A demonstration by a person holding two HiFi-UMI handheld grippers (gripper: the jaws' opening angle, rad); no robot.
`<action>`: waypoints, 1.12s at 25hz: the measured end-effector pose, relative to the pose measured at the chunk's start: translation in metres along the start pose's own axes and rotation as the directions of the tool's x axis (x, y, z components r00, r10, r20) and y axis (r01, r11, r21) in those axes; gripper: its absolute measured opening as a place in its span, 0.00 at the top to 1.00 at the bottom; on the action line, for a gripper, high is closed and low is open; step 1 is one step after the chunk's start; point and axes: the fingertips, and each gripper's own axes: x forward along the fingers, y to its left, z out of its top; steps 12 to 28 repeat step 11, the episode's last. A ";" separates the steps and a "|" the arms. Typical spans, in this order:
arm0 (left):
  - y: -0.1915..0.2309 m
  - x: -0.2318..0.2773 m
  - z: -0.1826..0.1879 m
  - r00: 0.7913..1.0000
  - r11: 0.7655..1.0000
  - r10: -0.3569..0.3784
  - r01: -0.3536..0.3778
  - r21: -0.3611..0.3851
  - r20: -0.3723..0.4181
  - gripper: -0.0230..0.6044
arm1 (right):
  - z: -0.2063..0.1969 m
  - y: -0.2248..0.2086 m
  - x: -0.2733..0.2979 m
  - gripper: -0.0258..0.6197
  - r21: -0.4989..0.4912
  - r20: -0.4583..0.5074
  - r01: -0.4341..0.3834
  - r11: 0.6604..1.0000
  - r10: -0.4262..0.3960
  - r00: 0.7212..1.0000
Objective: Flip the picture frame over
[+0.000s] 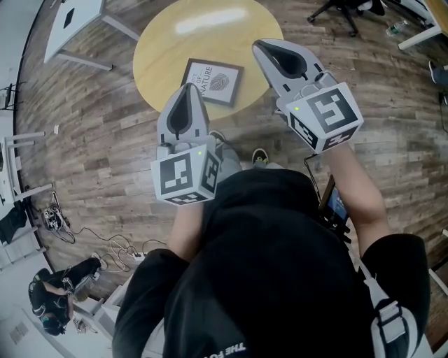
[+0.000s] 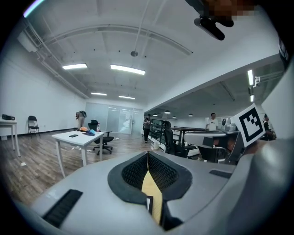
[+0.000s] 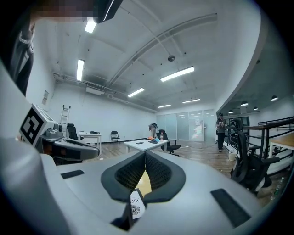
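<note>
The picture frame (image 1: 213, 82) lies print side up near the front edge of the round yellow table (image 1: 168, 42); its dark border surrounds a white print with a leaf drawing. Both grippers are held high above the floor, apart from the frame. My left gripper (image 1: 186, 87) is shut and holds nothing, its tip over the frame's near left corner in the head view. My right gripper (image 1: 260, 45) is also shut and empty, to the frame's right. Beneath the closed pads a sliver of the frame (image 3: 135, 204) and a corner of it (image 2: 149, 204) show against the yellow tabletop.
A white desk (image 1: 70, 17) stands at the far left and an office chair (image 1: 343, 10) at the far right. Cables (image 1: 105, 245) trail over the wooden floor, and a person (image 1: 56, 290) crouches at the lower left. More desks and people fill the room ahead.
</note>
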 end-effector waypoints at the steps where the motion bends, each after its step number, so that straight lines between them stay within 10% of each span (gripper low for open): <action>1: 0.001 0.000 0.001 1.000 1.000 0.003 -0.003 0.001 0.000 0.93 | 0.000 0.001 0.000 0.93 0.000 0.000 -0.004 1.000 0.004 1.000; 28: 0.008 0.004 0.008 1.000 1.000 0.005 -0.005 0.018 0.005 0.93 | 0.006 0.004 0.012 0.93 0.003 0.013 -0.021 1.000 0.021 1.000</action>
